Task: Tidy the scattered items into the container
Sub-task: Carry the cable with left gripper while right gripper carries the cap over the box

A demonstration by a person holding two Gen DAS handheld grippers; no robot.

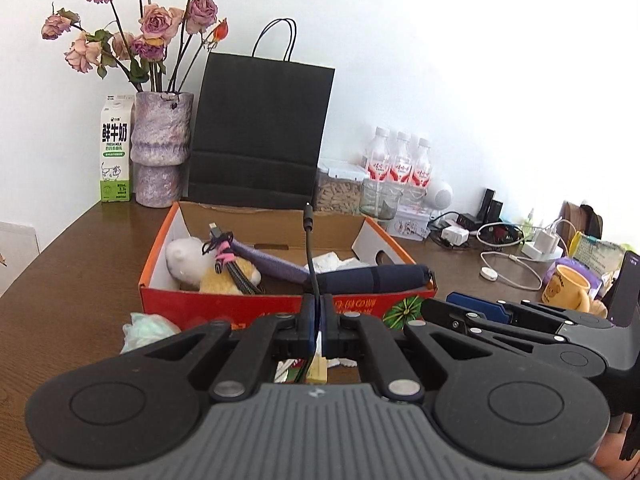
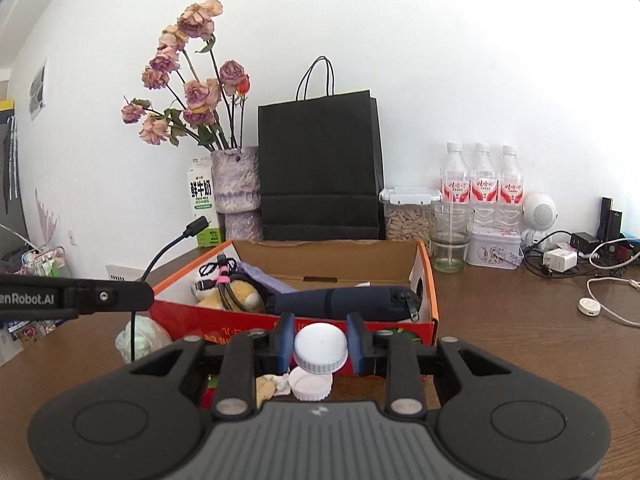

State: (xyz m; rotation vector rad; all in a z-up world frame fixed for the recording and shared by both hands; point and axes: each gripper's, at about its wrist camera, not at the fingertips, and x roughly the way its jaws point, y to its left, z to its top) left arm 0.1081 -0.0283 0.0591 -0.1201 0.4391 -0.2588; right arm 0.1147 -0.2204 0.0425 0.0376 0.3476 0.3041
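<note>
An orange-red cardboard box (image 1: 224, 300) (image 2: 430, 280) stands on the brown table. It holds plush toys, a cable bundle with a pink tie (image 1: 224, 258), purple cloth and a navy pouch (image 2: 344, 300). My left gripper (image 1: 318, 312) (image 2: 150, 294) is shut on a thin black cable (image 1: 310, 256) in front of the box; the plug end (image 2: 202, 224) curves upward and the rest hangs down. My right gripper (image 2: 320, 344) (image 1: 448, 306) is shut on a small white capped bottle (image 2: 320, 350) just before the box's front wall. A white lid (image 2: 310, 386) lies on the table beneath it.
A crumpled pale green bag (image 1: 148, 328) lies left of the box, with small wrappers (image 1: 316, 372) under the grippers. Behind stand a black paper bag (image 2: 320, 168), a vase of dried roses (image 1: 158, 148), a milk carton, water bottles (image 2: 482, 184) and a glass. Chargers, cords and a yellow mug (image 1: 566, 288) crowd the right.
</note>
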